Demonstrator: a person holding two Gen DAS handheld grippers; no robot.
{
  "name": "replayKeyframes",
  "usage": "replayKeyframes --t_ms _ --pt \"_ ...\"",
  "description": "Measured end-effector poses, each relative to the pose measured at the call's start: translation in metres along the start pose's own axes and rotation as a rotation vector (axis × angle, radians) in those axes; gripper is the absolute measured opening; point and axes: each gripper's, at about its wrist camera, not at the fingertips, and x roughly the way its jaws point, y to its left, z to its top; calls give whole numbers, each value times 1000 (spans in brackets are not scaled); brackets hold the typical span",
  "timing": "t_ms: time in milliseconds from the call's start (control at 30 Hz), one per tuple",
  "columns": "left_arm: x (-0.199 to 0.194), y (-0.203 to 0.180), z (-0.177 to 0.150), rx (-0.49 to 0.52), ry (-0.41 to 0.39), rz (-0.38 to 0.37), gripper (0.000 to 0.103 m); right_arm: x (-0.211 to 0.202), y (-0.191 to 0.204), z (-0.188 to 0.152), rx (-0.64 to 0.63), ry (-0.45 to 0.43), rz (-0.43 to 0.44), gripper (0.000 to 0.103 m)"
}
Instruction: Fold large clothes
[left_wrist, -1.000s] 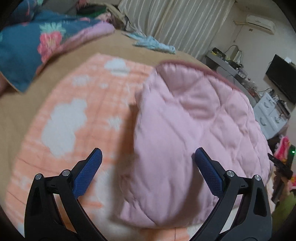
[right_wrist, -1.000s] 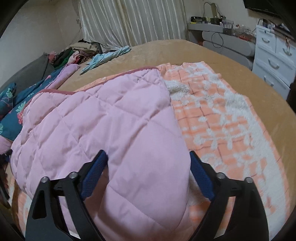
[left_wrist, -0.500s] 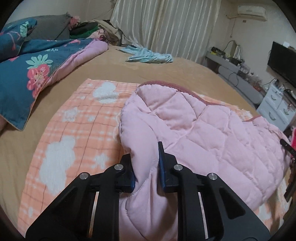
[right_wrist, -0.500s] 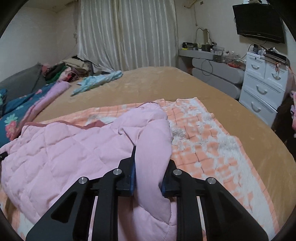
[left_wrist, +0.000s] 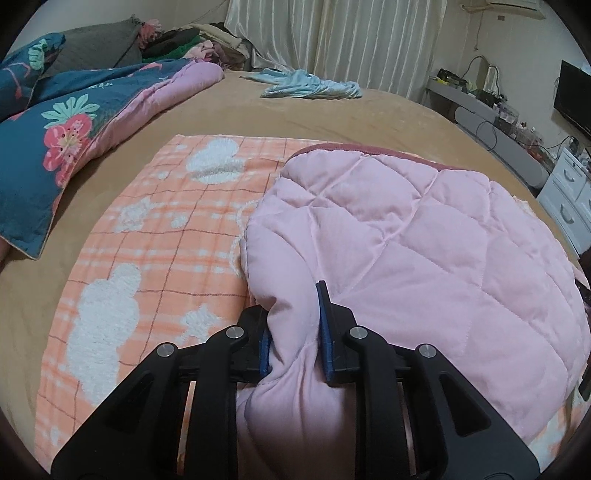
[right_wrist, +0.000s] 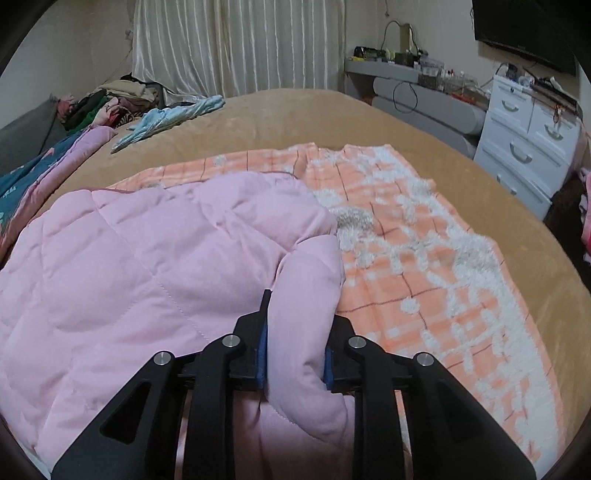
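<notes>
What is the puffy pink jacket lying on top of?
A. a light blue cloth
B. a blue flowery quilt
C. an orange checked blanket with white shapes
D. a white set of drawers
C: the pink quilted jacket rests on the orange checked blanket, which shows on both sides of it, while the left gripper and right gripper each pinch a fold of the jacket.

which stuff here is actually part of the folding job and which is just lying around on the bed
Part of the job:
- pink quilted garment, pinched by both grippers
- left gripper
- right gripper
- orange checked blanket spread under the garment

Just lying about:
- blue floral quilt
- light blue cloth
- heap of clothes by the curtain
- white drawers
</notes>
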Motion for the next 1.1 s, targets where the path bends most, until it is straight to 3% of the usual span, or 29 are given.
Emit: replayKeyframes --t_ms 167,267,333,467,533,700,900,1100 --pt "-2 -2 -1 8 2 23 18 0 -11 -3 63 28 15 41" --pt "-5 -1 -2 14 4 58 28 -7 -17 -6 85 35 3 58" --pt "-9 0 -3 18 2 81 44 -16 -23 -10 111 25 -1 80" --pt "-24 3 -4 16 -9 105 67 -44 -34 -23 175 -12 26 95" --pt "-34 5 -7 1 -12 101 79 -58 -40 -33 207 -18 55 98" --pt "-59 8 -22 -33 -25 84 94 -84 -49 -62 274 1 134 98" --pt "-86 16 -50 -113 -25 52 94 -103 -48 -90 333 36 194 99" --pt "-96 32 -83 -306 19 -77 94 -105 -44 -115 443 70 271 99"
